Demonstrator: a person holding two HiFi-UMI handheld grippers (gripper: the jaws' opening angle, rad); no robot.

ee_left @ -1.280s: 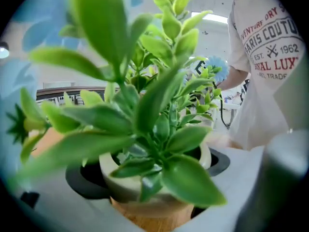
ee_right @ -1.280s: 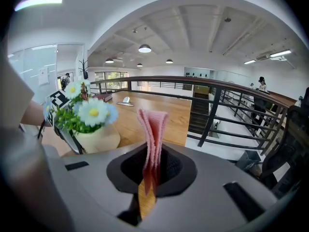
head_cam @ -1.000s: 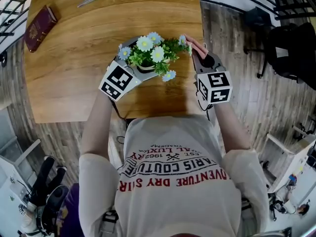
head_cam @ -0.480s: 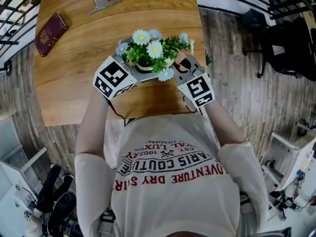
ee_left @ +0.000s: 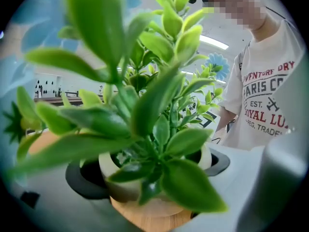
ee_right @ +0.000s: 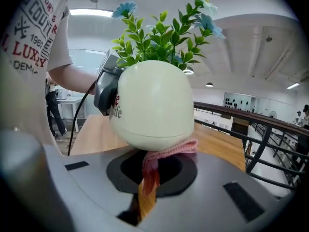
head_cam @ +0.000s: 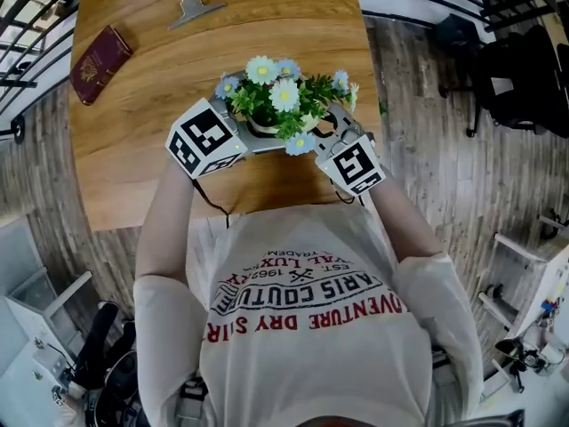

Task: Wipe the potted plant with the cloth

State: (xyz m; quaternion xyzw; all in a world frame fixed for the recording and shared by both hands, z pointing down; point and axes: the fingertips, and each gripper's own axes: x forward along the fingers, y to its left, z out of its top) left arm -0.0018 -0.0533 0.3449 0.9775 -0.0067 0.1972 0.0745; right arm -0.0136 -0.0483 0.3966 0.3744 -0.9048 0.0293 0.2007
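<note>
A cream round pot (ee_right: 152, 105) with green leaves (ee_left: 145, 105) and blue and white daisies (head_cam: 283, 94) is held near the table's front edge. My left gripper (head_cam: 251, 135) is shut on the pot (ee_left: 120, 182), its grey body (ee_right: 106, 88) showing behind the pot in the right gripper view. From the other side, my right gripper (ee_right: 152, 170) is shut on a pink knitted cloth (ee_right: 169, 151), which presses against the pot's lower side. In the head view the right gripper (head_cam: 327, 136) sits tucked under the foliage, and the cloth is hidden there.
The wooden table (head_cam: 160, 78) carries a dark red booklet (head_cam: 100, 63) at the far left and a metal clip (head_cam: 197, 9) at the back. The table's right edge (head_cam: 369, 69) is close to the plant. A black railing (ee_right: 256, 129) runs beyond it.
My right gripper moved left and in under the foliage, bringing the cloth from beside the flowers onto the pot. The plant and left gripper shifted only slightly.
</note>
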